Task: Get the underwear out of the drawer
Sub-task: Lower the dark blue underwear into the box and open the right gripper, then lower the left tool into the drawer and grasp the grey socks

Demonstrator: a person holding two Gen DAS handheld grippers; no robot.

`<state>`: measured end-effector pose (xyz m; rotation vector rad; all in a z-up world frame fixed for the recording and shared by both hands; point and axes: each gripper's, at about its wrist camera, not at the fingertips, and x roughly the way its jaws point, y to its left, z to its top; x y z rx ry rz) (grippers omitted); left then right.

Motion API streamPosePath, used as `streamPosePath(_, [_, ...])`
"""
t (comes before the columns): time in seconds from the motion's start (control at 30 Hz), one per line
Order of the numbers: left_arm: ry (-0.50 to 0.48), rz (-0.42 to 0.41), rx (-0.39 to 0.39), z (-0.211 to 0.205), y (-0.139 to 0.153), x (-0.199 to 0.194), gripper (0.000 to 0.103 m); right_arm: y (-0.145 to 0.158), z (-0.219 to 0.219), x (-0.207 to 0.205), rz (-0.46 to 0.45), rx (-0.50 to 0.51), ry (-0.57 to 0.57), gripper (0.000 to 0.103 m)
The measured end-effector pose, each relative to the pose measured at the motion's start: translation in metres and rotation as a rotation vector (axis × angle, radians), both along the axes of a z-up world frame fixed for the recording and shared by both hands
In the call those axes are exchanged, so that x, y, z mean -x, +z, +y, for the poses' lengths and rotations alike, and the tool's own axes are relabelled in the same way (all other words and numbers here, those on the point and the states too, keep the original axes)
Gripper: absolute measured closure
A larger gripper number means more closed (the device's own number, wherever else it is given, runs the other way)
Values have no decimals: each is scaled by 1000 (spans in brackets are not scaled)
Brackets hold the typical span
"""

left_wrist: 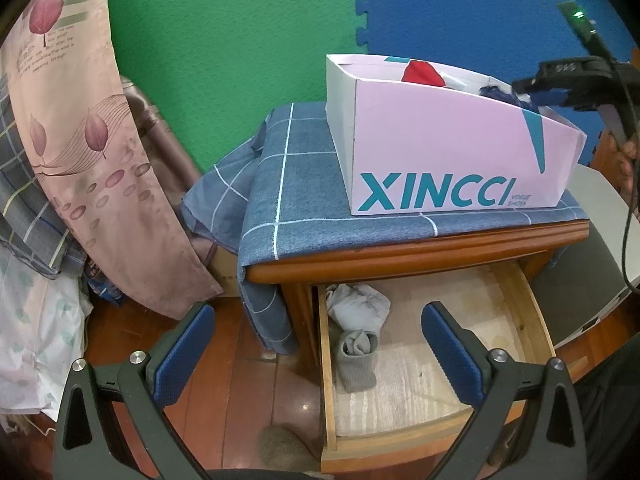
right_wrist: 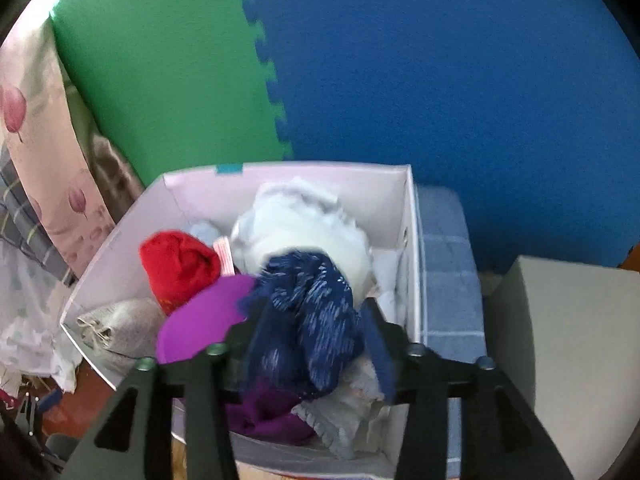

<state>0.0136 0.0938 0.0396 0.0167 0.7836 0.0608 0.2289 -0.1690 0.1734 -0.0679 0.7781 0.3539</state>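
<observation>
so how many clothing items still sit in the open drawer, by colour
white crumpled garment: 1
grey rolled garment: 1
total in the drawer: 2

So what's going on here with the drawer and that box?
A person is moving underwear from the open drawer into the pink shoe box on the cabinet. The right tool is over the box with a navy garment between its fingers. The left tool hovers open above the drawer, where two grey pieces remain.
</observation>
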Motion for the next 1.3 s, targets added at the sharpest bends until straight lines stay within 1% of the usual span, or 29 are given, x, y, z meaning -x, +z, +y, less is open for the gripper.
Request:
streamPosePath(0.13, [2,6,-5,3,-2,1,0,25,-16,33,-129,-94,22,50])
streamPosePath(0.17, [5,10,-6,4,-2,1,0,31,-22,52,-172,-131,42,48])
streamPosePath(0.2, [9,14,-6,6,-2,2,0,33,-26,61,-187,-150,56,44])
streamPosePath(0.23, [12,16,-4,7,-3,1,0,32,-33,82,-207,-188,87,43])
streamPosePath(0.3, [18,22,6,12,-3,2,0,24,-40,109,-214,-213,131,41])
streamPosePath(0.33, [21,26,12,14,-3,1,0,15,-43,125,-207,-211,155,41])
streamPosePath(0.37, [25,32,19,16,-4,0,0,1,-47,142,-195,-196,171,41])
streamPosePath(0.43, [27,44,31,19,-5,-1,0,-21,-54,161,-169,-168,170,41])
streamPosePath(0.47, [27,54,35,19,-6,-2,0,-39,-61,169,-131,-159,164,41])
streamPosePath(0.53, [16,83,35,17,-10,-6,0,-62,-75,171,-70,-178,139,41])
streamPosePath(0.57, [4,103,32,14,-13,-8,1,-72,-84,168,-16,-197,111,41])
streamPosePath(0.6, [-10,120,35,11,-16,-10,1,-76,-91,162,36,-229,96,41])
streamPosePath(0.63, [-30,142,45,7,-21,-13,1,-77,-95,159,49,-252,90,41])
streamPosePath(0.7, [-77,199,65,-6,-33,-19,1,-77,-107,159,37,-304,72,41])
streamPosePath(0.73, [-93,217,60,-14,-39,-21,1,-79,-111,158,46,-317,68,41])
streamPosePath(0.77, [-102,225,42,-23,-43,-22,1,-81,-113,156,63,-329,66,41])
streamPosePath(0.8, [-107,226,7,-32,-49,-24,1,-83,-113,157,72,-334,65,41])
streamPosePath(0.9, [-113,254,-82,-52,-64,-32,1,-82,-110,158,79,-319,81,41])
streamPosePath(0.97, [-124,286,-109,-61,-78,-40,1,-82,-107,160,78,-297,95,41])
streamPosePath(1.07, [-148,333,-106,-71,-99,-50,1,-83,-105,164,75,-296,117,41])
streamPosePath(1.13, [-146,357,-106,-72,-110,-56,1,-82,-105,164,77,-301,124,41])
streamPosePath(1.17, [-137,388,-114,-72,-120,-62,1,-83,-105,164,82,-306,126,41])
streamPosePath(1.27, [-116,463,-116,-72,-141,-76,7,-85,-108,163,97,-319,125,41])
streamPosePath(1.3, [-115,471,-117,-72,-144,-79,7,-85,-109,162,100,-325,123,41])
